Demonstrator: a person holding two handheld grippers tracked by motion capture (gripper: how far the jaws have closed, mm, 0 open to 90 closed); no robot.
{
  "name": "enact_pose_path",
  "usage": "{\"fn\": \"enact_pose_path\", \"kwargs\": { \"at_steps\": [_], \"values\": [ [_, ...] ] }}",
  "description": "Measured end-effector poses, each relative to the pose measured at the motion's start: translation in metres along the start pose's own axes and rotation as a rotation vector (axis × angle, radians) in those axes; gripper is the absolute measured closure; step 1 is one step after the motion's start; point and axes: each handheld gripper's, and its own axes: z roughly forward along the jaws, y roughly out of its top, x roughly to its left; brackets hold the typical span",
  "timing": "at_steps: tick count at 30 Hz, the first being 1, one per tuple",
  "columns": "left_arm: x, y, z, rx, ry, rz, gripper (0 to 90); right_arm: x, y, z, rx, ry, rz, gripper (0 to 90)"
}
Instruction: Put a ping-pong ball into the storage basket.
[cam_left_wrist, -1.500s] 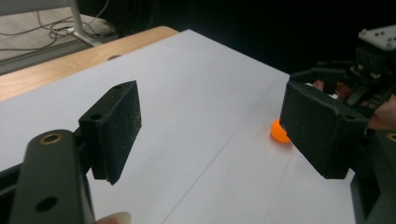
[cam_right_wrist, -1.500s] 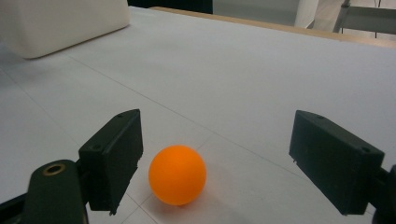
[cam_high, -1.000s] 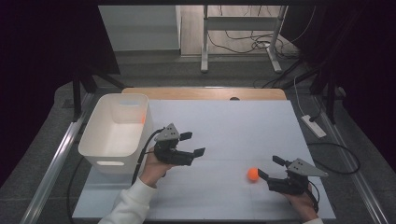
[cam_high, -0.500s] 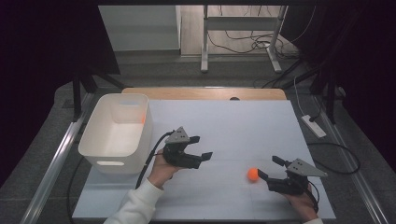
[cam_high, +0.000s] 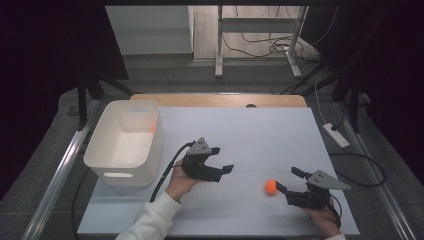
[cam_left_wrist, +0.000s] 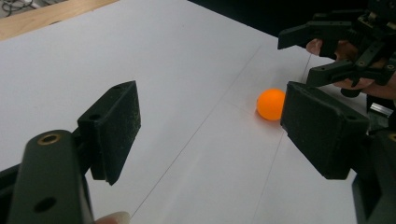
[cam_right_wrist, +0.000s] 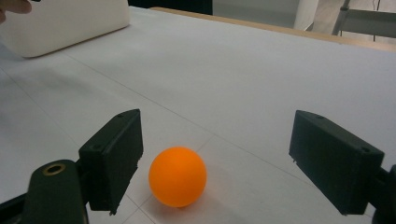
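Resting on white table (cam_high: 240, 135): one orange ball (cam_high: 270, 186), one white bin (cam_high: 125, 142); both hand-held grippers, left (cam_high: 220, 159) and right (cam_high: 286, 180), open, empty.

A lab-like test room: white-covered worktop (cam_high: 260, 130), dark curtains (cam_high: 50, 45), loose cables (cam_high: 260, 45) on the far floor.

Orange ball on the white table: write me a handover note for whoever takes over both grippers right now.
Left gripper: open, empty, pointing toward the ball from mid-table.
Right gripper: open, jaws either side of the orange ball, pads not touching it.
Ball lies on the white table; white bin stands at the left edge.
Done: right gripper lined up on the ball.
Left: probably close, lift, carry the ball to the bin.
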Motion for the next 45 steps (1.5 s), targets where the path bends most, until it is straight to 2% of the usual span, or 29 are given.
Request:
{"fn": "enact_pose_path", "kwargs": {
  "at_steps": [16, 34, 45],
  "values": [
    [-0.002, 0.003, 0.012, 0.021, -0.006, 0.008, 21.2, 0.000, 0.001, -0.001, -0.010, -0.001, 0.002, 17.9],
    [-0.013, 0.013, 0.043, 0.051, -0.041, 0.031, 21.2, 0.000, 0.001, -0.003, -0.024, -0.002, 0.011, 18.0],
    [-0.018, 0.014, 0.054, 0.060, -0.058, 0.034, 21.2, 0.000, 0.001, -0.003, -0.029, -0.002, 0.015, 18.0]
  ]
}}
